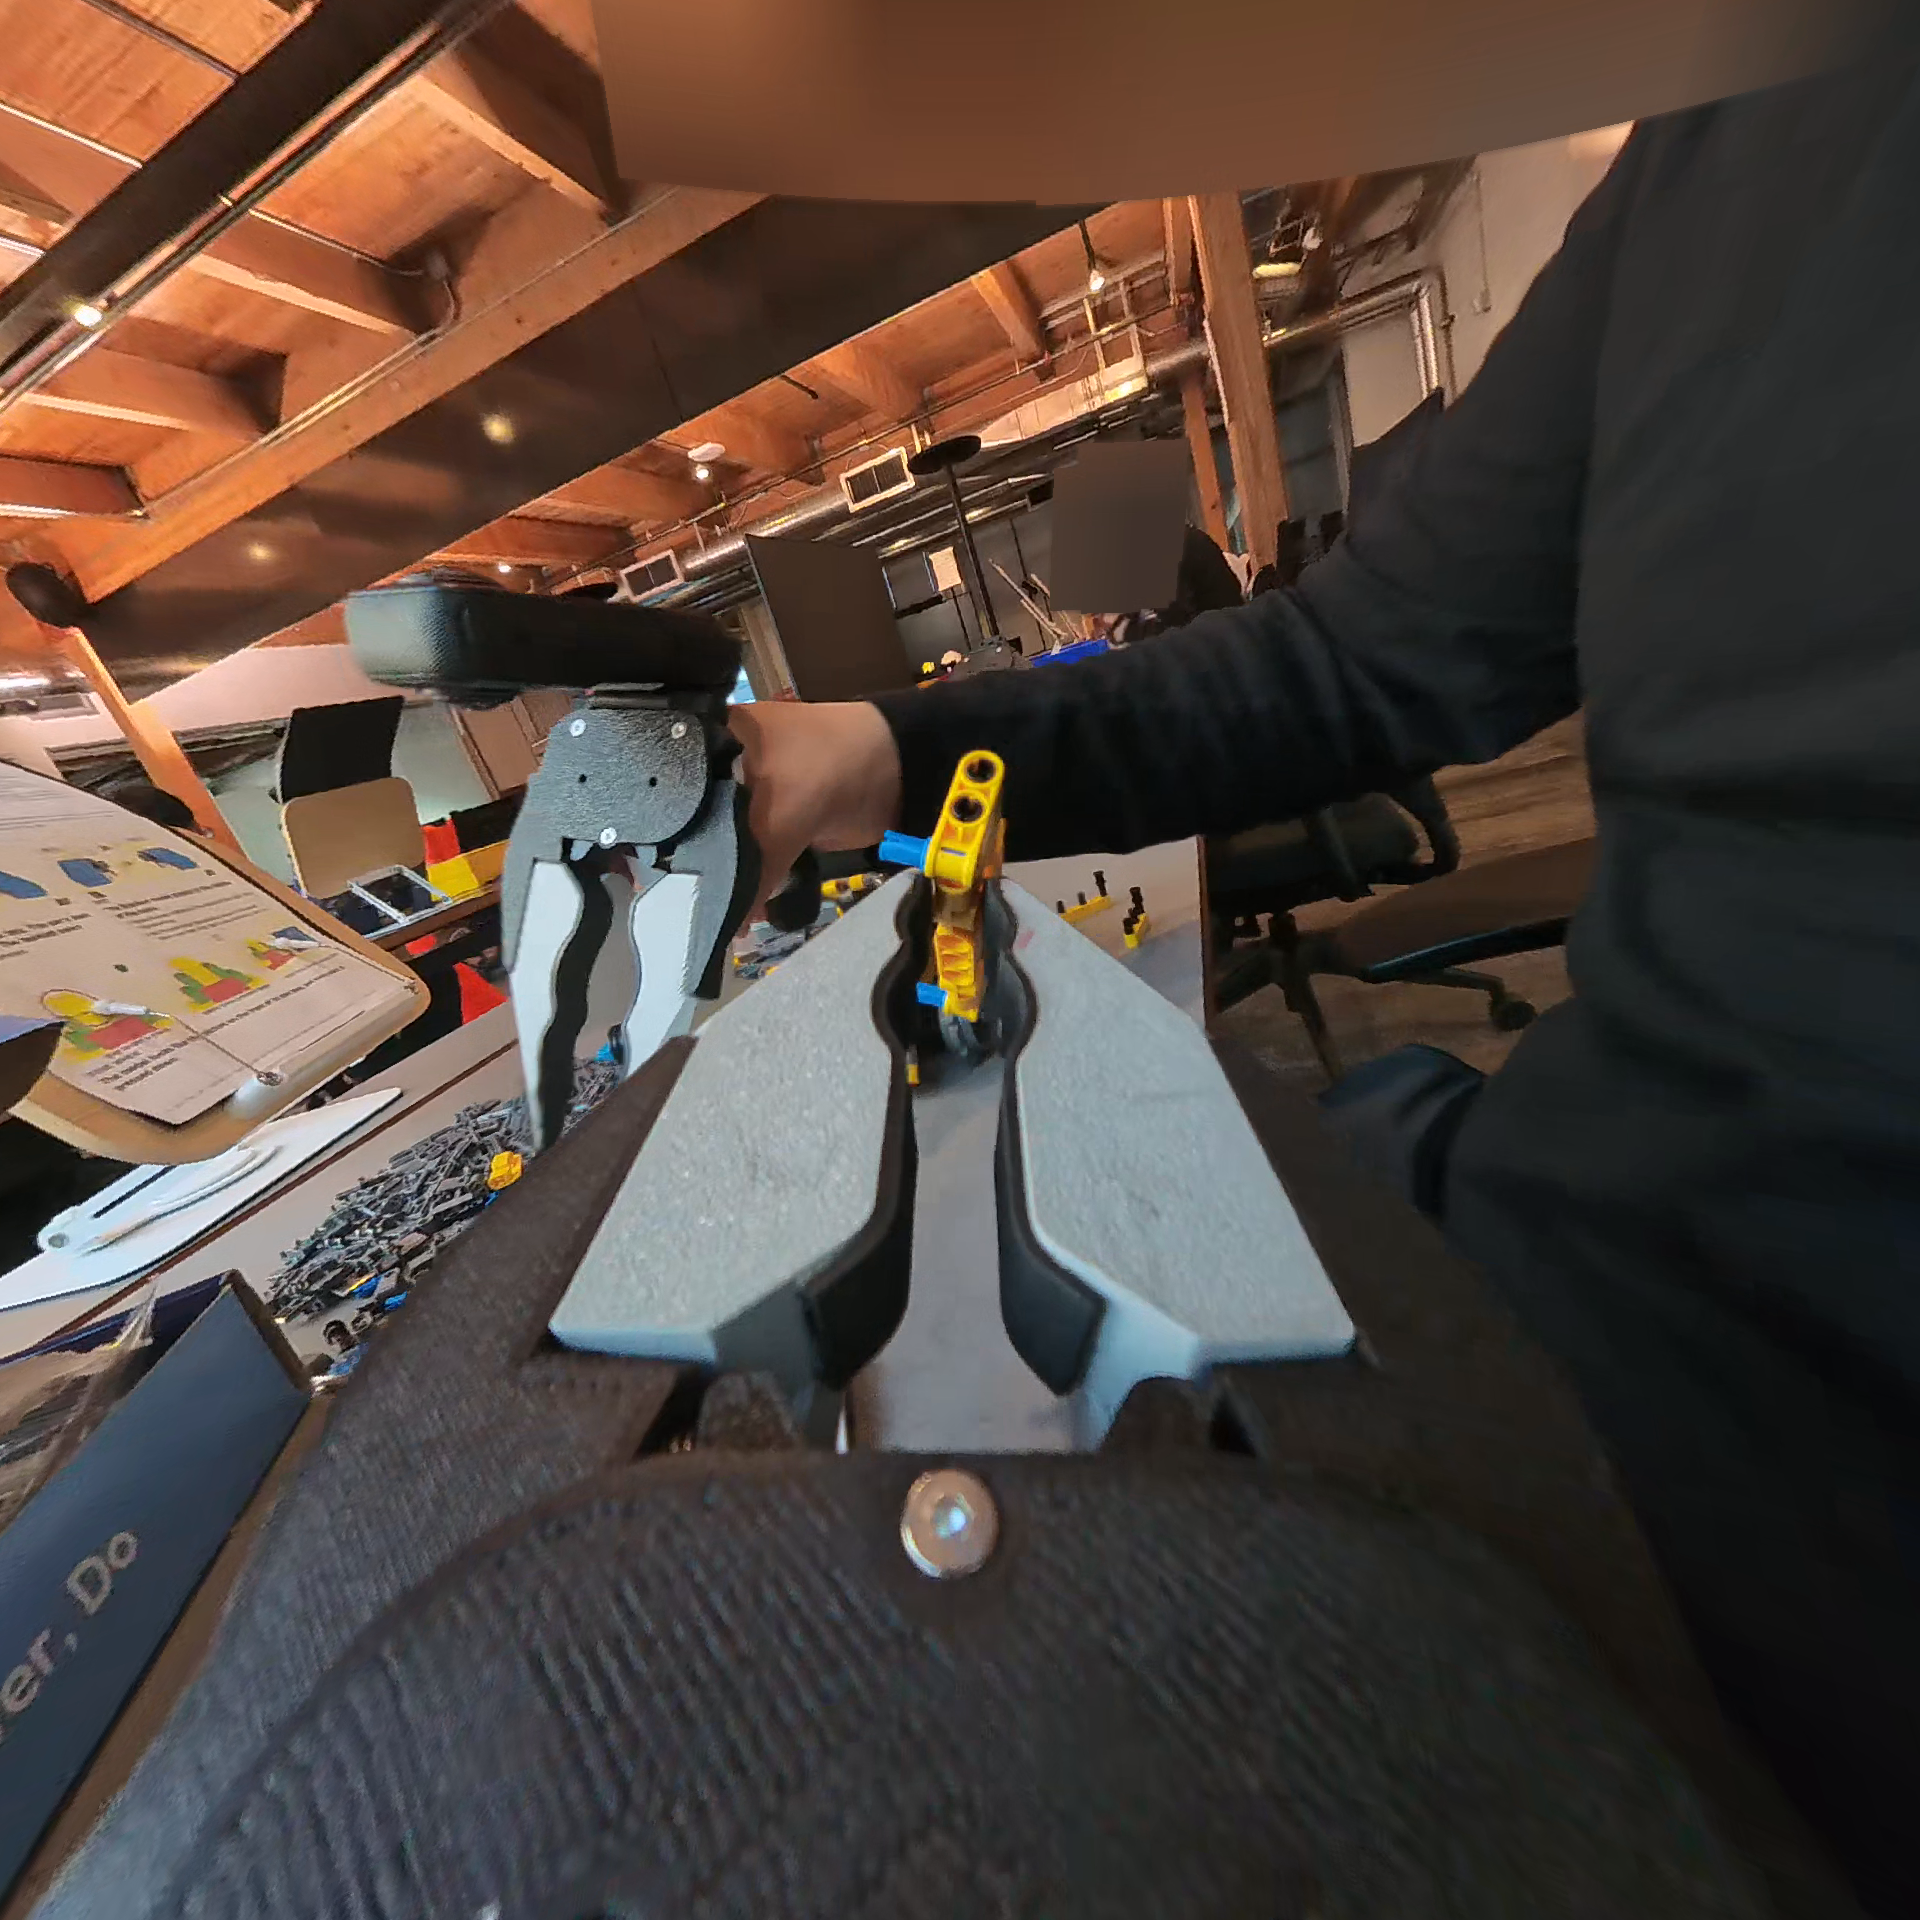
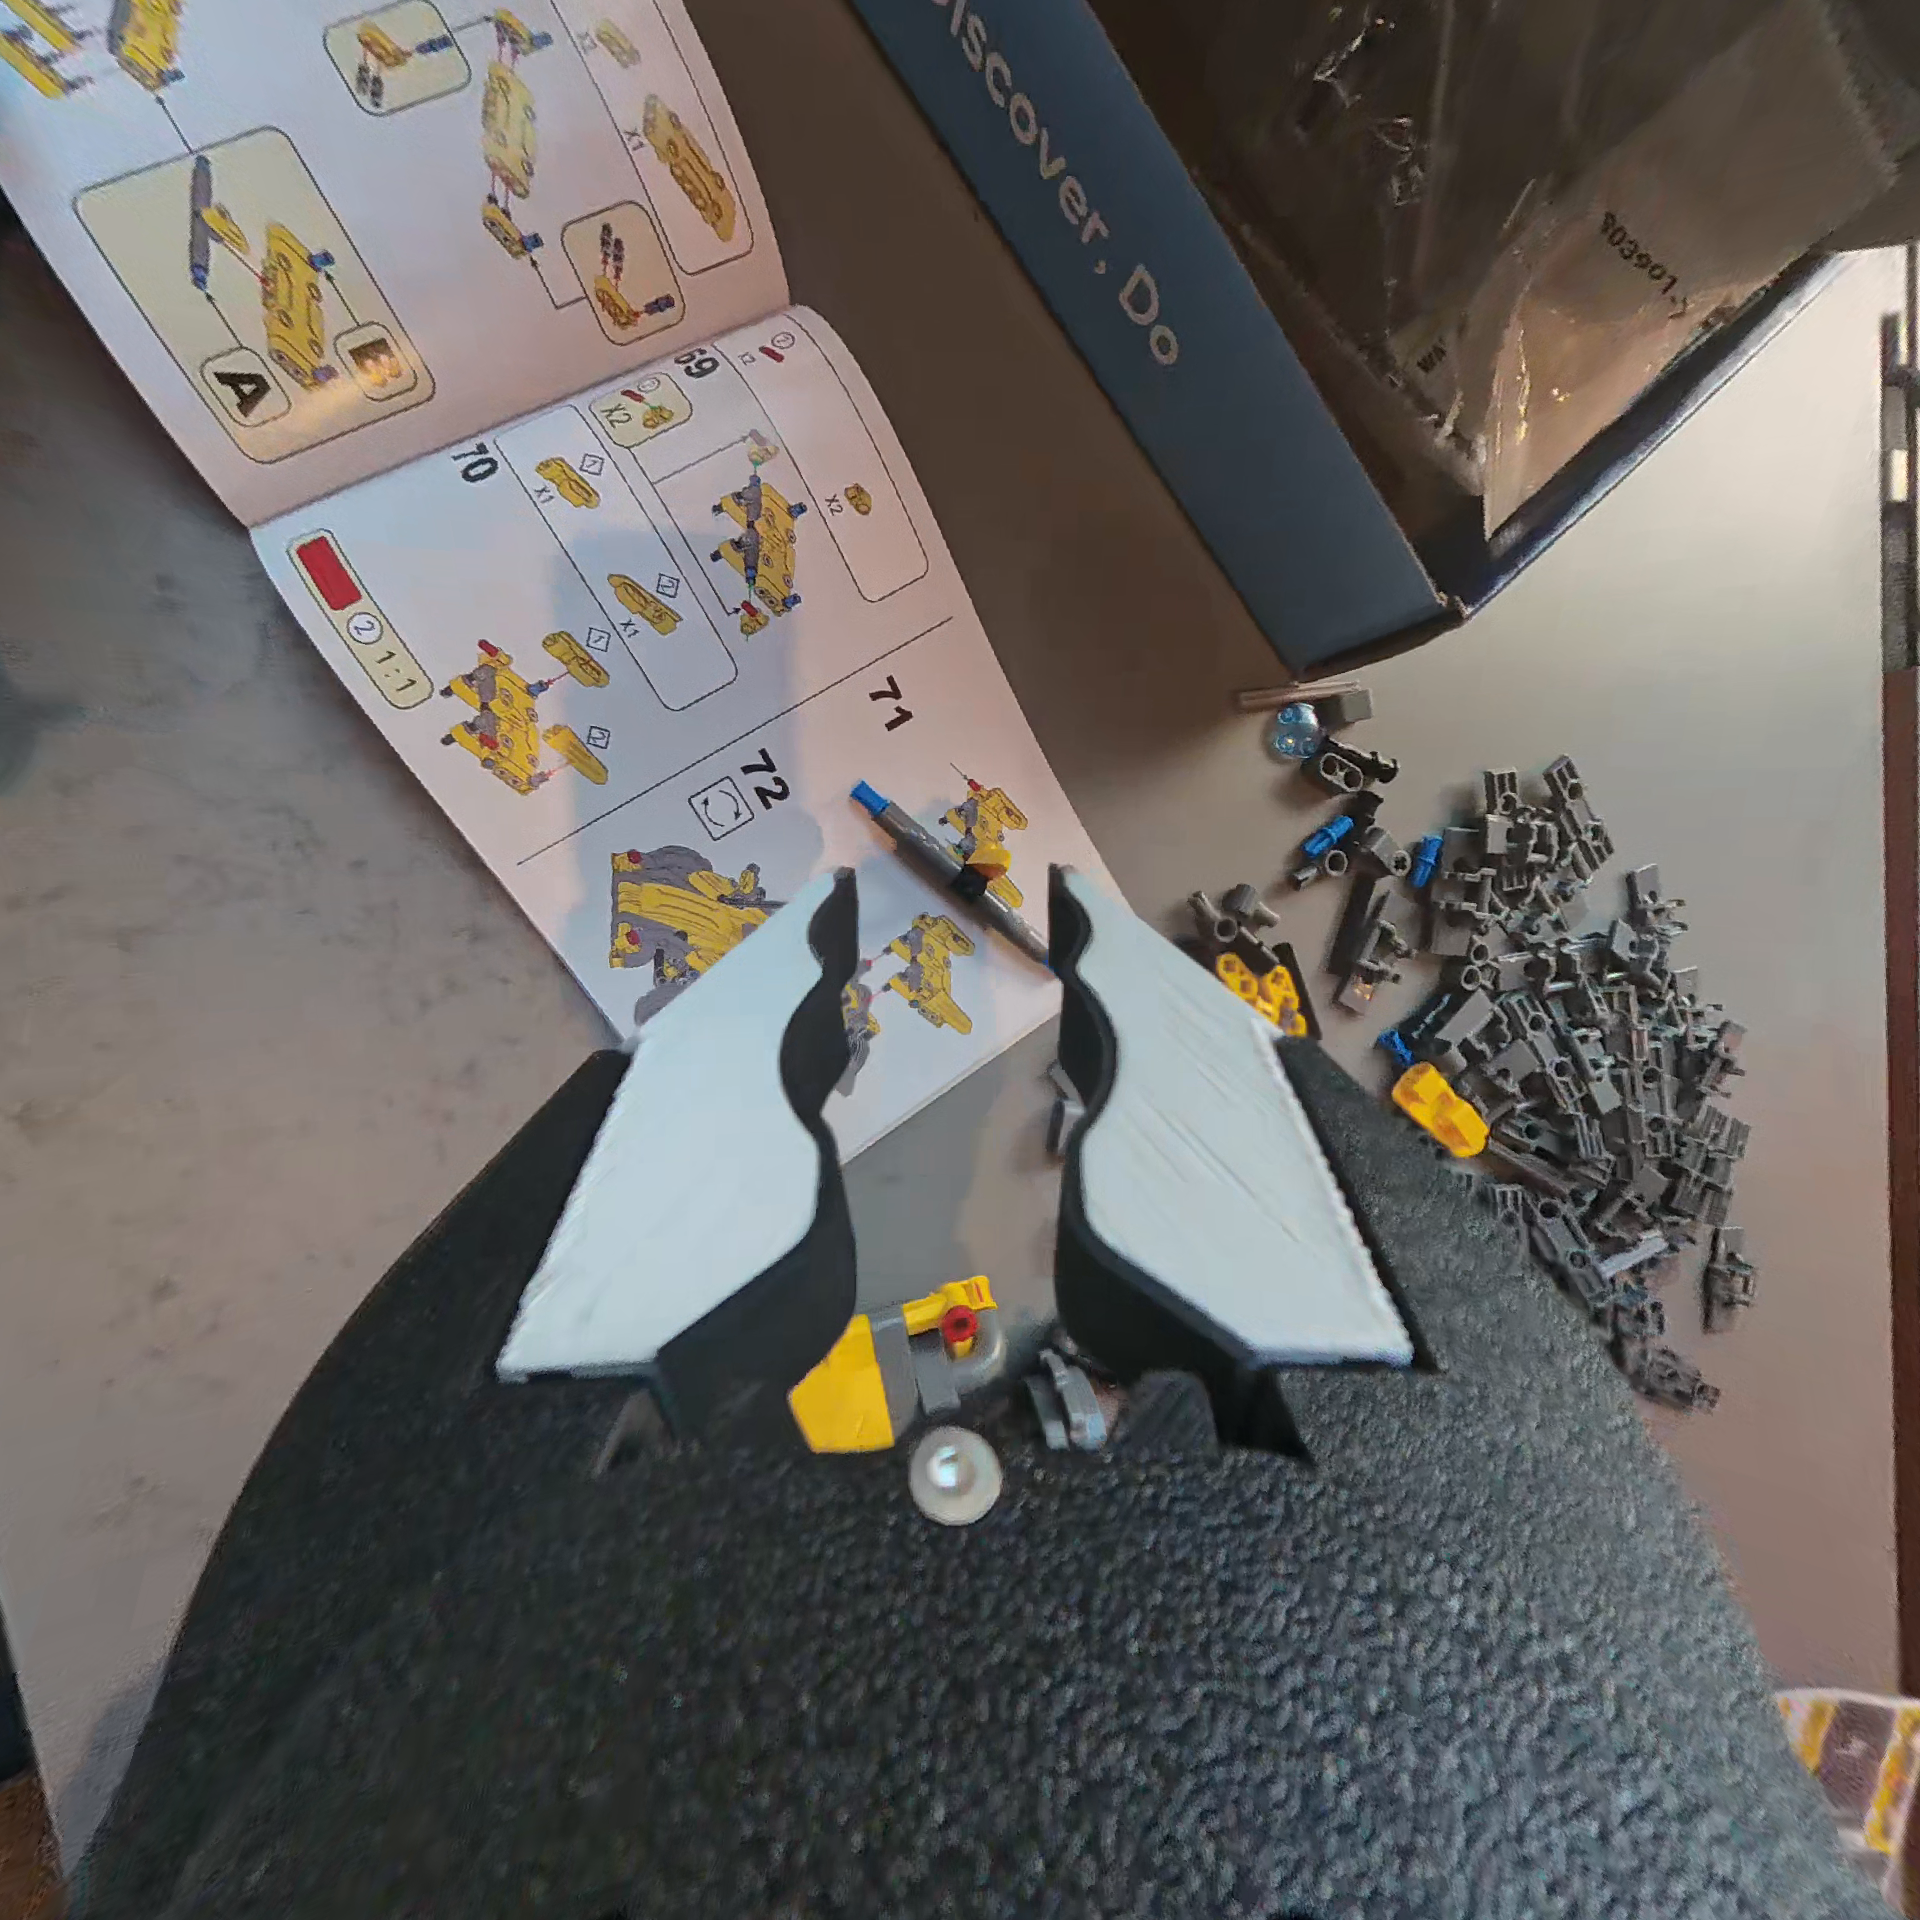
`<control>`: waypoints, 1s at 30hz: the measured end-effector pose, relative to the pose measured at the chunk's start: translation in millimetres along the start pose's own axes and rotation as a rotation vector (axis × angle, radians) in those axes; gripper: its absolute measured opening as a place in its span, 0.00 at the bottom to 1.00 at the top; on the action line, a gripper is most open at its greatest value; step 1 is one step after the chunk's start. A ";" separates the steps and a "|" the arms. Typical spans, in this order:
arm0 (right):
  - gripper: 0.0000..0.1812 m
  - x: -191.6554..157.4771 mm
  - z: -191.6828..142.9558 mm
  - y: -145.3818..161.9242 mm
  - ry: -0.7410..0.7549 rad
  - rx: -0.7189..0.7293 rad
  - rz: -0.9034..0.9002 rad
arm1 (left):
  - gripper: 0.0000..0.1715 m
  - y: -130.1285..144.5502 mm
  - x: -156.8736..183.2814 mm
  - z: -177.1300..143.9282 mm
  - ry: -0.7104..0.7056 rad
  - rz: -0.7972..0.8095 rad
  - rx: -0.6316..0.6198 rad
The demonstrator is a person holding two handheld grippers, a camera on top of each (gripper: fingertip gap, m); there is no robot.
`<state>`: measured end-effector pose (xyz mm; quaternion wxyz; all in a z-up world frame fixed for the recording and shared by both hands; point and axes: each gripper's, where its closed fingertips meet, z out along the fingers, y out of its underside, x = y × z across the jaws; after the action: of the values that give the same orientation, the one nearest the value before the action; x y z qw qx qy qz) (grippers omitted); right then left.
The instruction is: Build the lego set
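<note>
Up in the air, the left gripper (image 1: 961,935) is clamped on a yellow brick assembly (image 1: 966,883) with blue pins, which sticks up past its fingertips. Beyond it, a hand (image 1: 821,795) holds the right gripper (image 1: 592,1081), pointed down at the table (image 2: 260,1039). Seen from its own camera, the right gripper (image 2: 951,883) has its jaws wide apart and holds nothing, hovering over an open instruction booklet (image 2: 623,582) where a grey axle (image 2: 935,862) lies, with a pile of grey pieces (image 2: 1579,1018) and a dark box (image 2: 1195,343) nearby.
</note>
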<state>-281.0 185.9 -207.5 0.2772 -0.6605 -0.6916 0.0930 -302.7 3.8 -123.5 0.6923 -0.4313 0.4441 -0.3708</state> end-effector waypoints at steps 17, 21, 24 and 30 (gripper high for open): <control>0.21 -134.9 -49.5 -17.9 -0.143 0.395 -0.153 | 0.03 24.2 0.7 7.7 -0.213 0.247 -0.261; 0.17 -132.9 -44.1 -35.2 -0.086 0.480 -0.185 | 0.04 21.7 4.6 10.4 -0.181 0.236 -0.226; 0.08 -134.9 -37.9 -38.3 -0.073 0.506 -0.211 | 0.03 21.3 4.3 13.1 -0.173 0.243 -0.219; 0.05 -123.8 -32.9 -38.1 0.006 0.536 -0.215 | 0.03 28.5 -4.5 9.4 -0.179 0.324 -0.221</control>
<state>-300.4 54.4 -193.7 0.4523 -0.4869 -0.7074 0.2407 -291.7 20.5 -146.4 0.7282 -0.4585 0.4824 -0.1640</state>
